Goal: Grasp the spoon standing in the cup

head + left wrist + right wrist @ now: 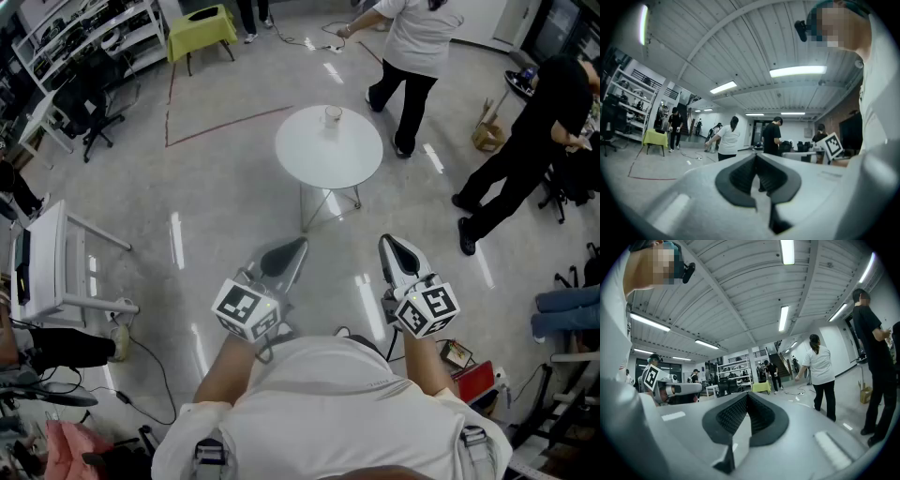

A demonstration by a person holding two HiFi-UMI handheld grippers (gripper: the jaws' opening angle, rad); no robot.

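A small cup [332,114] stands near the far edge of a round white table [328,150] some way ahead on the floor. The spoon in it is too small to make out. Both grippers are held close to the body, well short of the table, and point forward. My left gripper [294,247] has its jaws together with nothing between them, as the left gripper view [756,155] shows. My right gripper [387,243] is likewise shut and empty [747,394]. Neither gripper view shows the table or cup.
Two people [412,56] [525,141] stand beyond and right of the table. A yellow-green table [200,25] sits at the back, with shelving [84,28] and an office chair [94,117] on the left. A white cart [42,262] is near left. Cables [155,370] trail on the floor.
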